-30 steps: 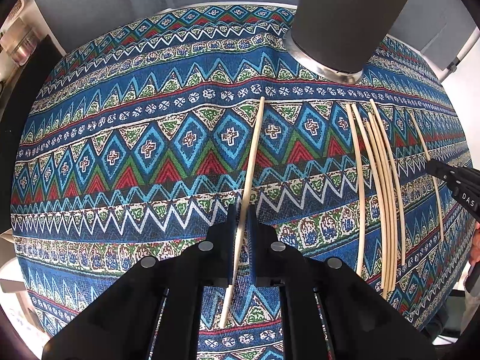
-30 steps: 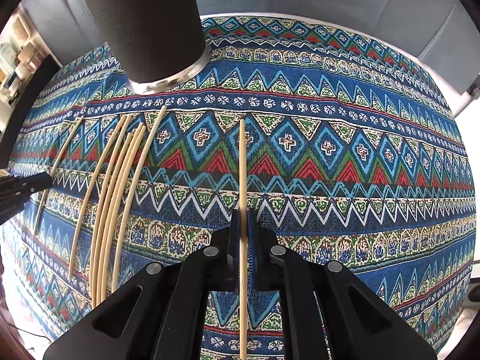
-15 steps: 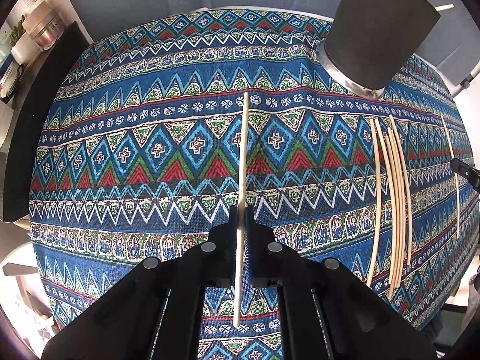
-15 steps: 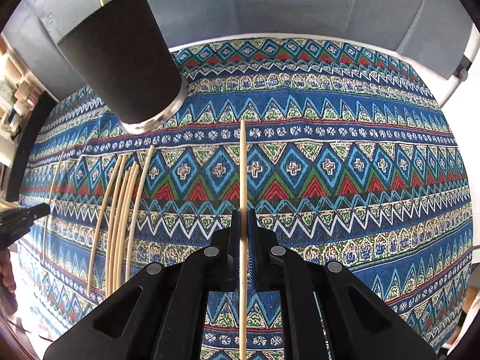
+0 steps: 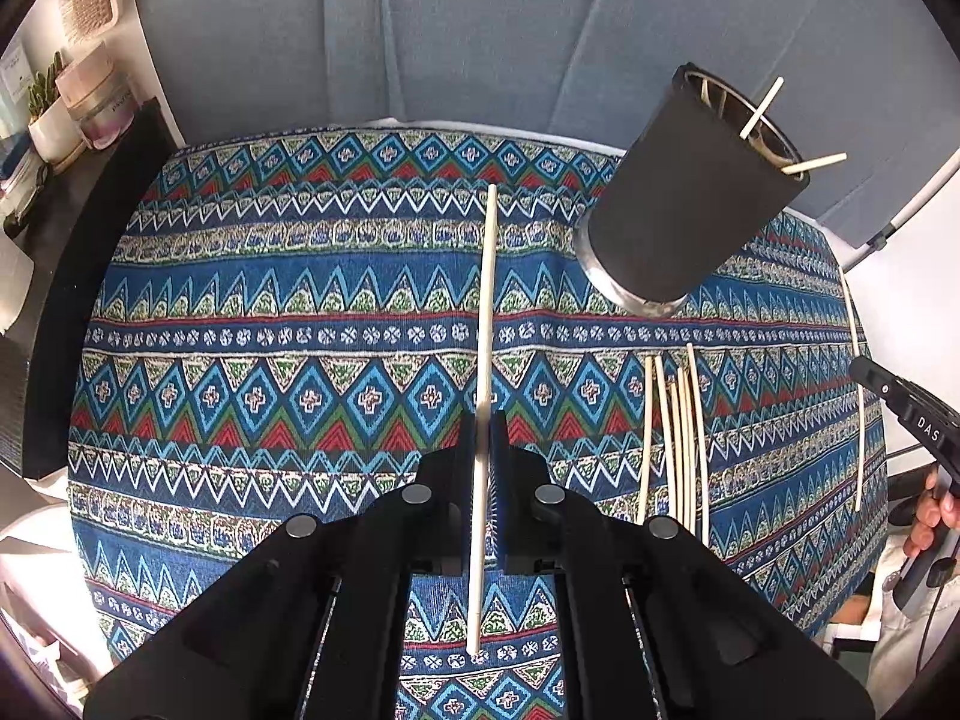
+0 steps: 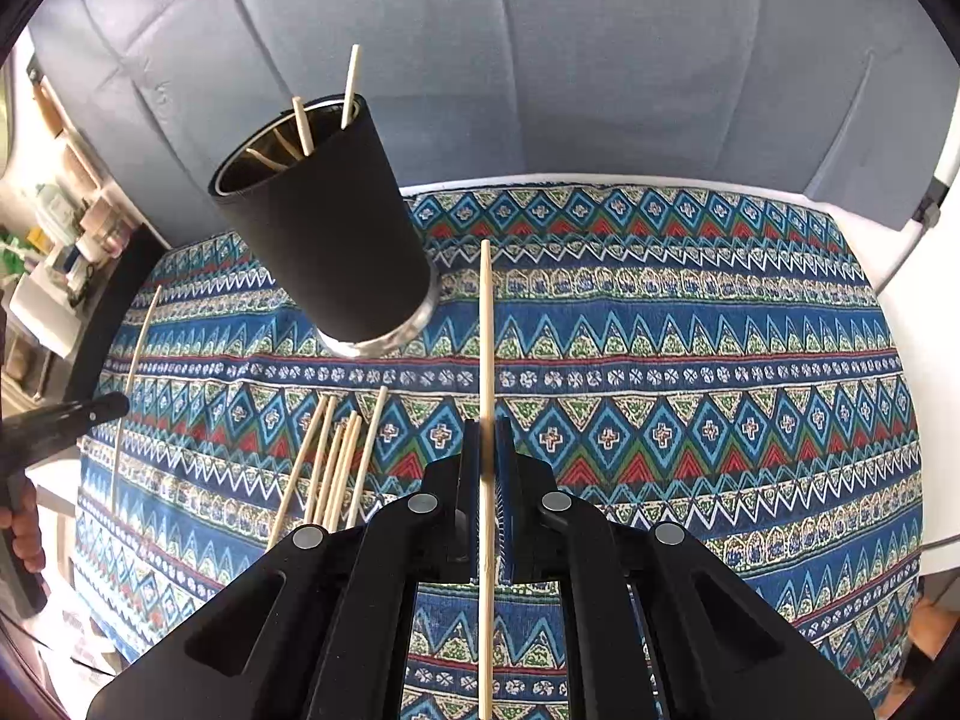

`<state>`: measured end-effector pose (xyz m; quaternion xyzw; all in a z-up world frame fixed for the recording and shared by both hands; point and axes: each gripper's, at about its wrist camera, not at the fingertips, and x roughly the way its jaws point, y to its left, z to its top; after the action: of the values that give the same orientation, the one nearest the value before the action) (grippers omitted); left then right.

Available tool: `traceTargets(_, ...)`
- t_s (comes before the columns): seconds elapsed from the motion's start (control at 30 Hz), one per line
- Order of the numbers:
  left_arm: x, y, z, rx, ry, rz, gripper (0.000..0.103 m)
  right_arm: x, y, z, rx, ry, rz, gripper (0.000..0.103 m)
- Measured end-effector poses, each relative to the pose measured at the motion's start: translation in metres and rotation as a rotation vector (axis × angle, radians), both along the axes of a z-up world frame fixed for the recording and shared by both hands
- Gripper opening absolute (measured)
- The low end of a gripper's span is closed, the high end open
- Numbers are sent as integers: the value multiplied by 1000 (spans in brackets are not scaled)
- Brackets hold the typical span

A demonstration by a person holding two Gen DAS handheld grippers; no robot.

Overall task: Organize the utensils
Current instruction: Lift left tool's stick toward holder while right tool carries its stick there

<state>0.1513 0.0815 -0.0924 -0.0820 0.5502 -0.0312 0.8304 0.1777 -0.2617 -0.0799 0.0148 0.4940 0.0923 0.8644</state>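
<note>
My left gripper [image 5: 483, 426] is shut on a pale chopstick [image 5: 487, 300] and holds it above the patterned tablecloth [image 5: 270, 360]. My right gripper [image 6: 487, 435] is shut on another chopstick [image 6: 486, 330], also raised. A black cup [image 5: 684, 204] with a metal base holds several chopsticks; it stands far right in the left wrist view and upper left in the right wrist view [image 6: 330, 246]. A bunch of loose chopsticks [image 5: 678, 438] lies on the cloth between the grippers, also seen in the right wrist view [image 6: 336, 462]. One single chopstick lies apart [image 5: 858, 408], and shows in the right wrist view [image 6: 129, 396].
A grey padded backrest [image 6: 540, 60] rises behind the table. A black shelf edge [image 5: 78, 276] with jars and a plant [image 5: 48, 120] borders the table's left side. The other gripper's black tip shows at each view's edge [image 5: 906, 408] [image 6: 66, 420].
Both grippers have lifted and pulled back, each holding its chopstick; the cup's open top and the sticks in it have come into view.
</note>
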Motion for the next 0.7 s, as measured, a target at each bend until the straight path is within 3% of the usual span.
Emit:
traceTargets(0.07, 9, -2, 13, 9, -20, -5, 5, 6, 15, 1, 3, -18, 7, 5)
traceTargets(0.4, 44, -18, 99, -1, -178, -31, 5, 32, 32, 64, 61, -142, 41, 5)
traceTargets(0.57, 63, -45, 120, -73, -246, -39, 5, 52, 40, 87, 128, -185, 65, 5)
traceTargets(0.7, 74, -64, 131, -73, -280, -61, 5, 67, 49, 97, 180, -213, 80, 5)
